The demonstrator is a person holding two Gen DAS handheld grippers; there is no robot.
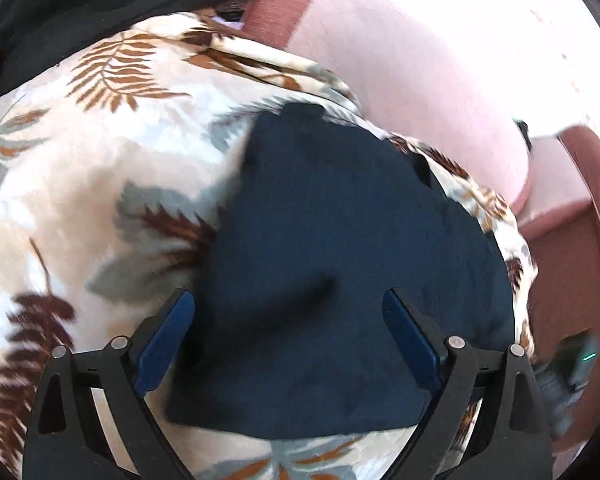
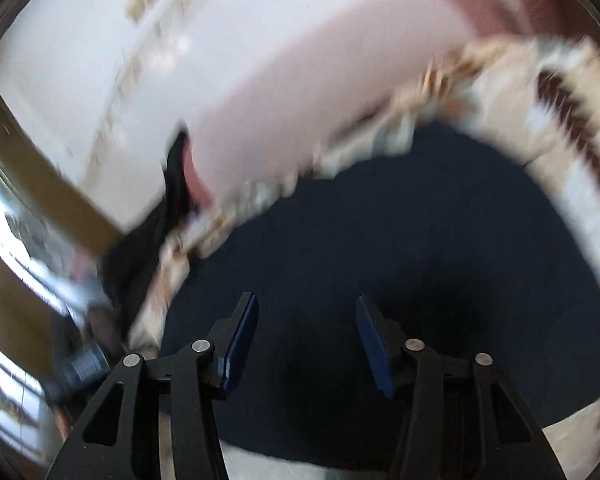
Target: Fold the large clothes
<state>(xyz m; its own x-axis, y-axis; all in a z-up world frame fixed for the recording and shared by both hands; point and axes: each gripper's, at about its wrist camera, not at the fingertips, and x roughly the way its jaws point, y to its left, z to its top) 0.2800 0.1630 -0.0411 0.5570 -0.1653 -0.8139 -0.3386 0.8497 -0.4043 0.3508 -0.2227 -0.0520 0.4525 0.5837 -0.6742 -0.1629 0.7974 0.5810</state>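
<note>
The navy garment [image 1: 340, 248] lies folded into a compact rough rectangle on a leaf-print blanket [image 1: 100, 128], near the blanket's edge beside a pale pink cushioned surface [image 1: 420, 80] with a reddish-brown frame [image 1: 572, 264]. In the right wrist view the same garment [image 2: 400, 240] fills the lower middle, with the blanket [image 2: 572, 128] around its far side; this view is heavily motion-blurred, so detail is poor.

Left gripper [image 1: 288, 332]: jaws spread wide, both blue pads visible, nothing between them, hovering over the near half of the garment. Whether the fingertips touch the cloth cannot be told. Right gripper [image 2: 306, 340]: jaws also apart, narrower gap than the left, holding nothing, hanging over the garment's near part.

A dark heap of fabric [image 1: 100, 4] sits at the blanket's far side, likely more clothes. A small dark device with a green light [image 1: 580, 356] shows at the lower right of the left view; what it is cannot be told.

Step judgement: the piece looks largely folded, with both tools empty above it. 1 soft crease [image 1: 308, 296] bulges near the middle, and the far edge is uneven with a small notch [image 1: 420, 168].

Next move likely needs either 1 more fold or a flattening pass: pinch 2 corners of 1 edge, lift evenly, lay over with edges matched. Risk: the soft stack shifting or unfolding if grabbed through only the top layer.
</note>
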